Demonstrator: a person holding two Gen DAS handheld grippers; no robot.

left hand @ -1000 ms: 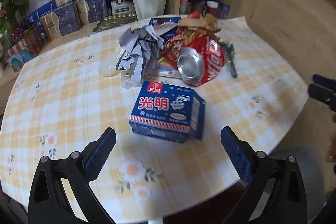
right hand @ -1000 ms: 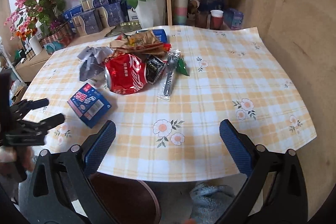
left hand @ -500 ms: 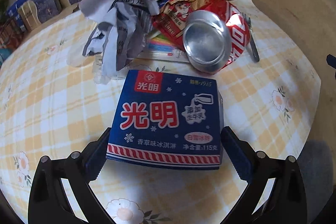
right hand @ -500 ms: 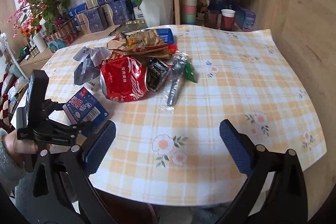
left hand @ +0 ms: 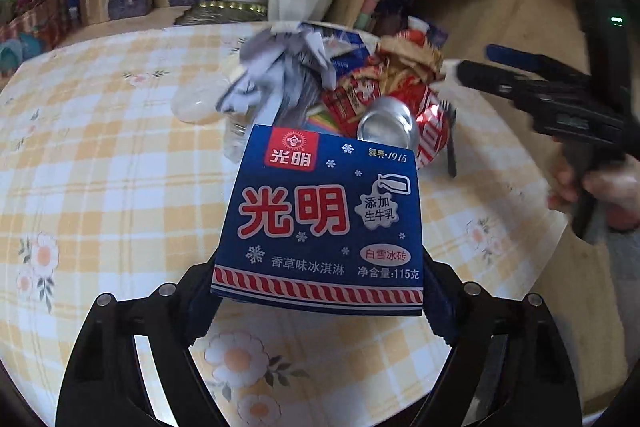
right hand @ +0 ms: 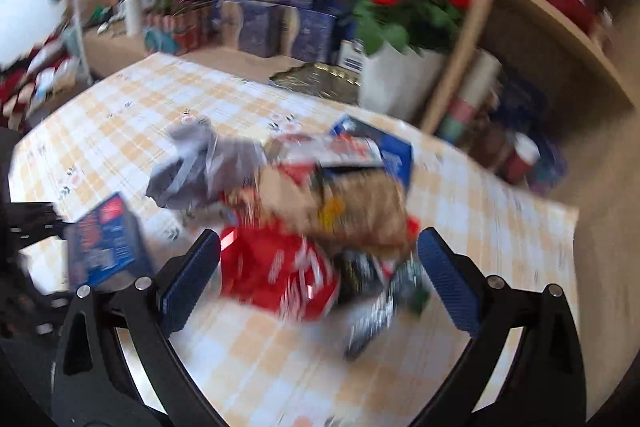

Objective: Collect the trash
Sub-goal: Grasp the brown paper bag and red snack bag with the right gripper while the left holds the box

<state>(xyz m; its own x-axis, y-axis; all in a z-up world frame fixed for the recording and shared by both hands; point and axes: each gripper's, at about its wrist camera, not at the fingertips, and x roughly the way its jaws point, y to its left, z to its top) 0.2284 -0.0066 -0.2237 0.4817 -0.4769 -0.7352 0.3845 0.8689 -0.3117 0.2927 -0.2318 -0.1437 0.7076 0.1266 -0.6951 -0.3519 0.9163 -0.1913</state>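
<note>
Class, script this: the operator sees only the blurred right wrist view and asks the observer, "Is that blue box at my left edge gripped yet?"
Observer: The left gripper is closing its jaws with the blue carton between them, pads at its sides.
Operator: And the red blur in front of my right gripper?
Observer: A crushed red can, lying with its silver end toward the left camera.
</note>
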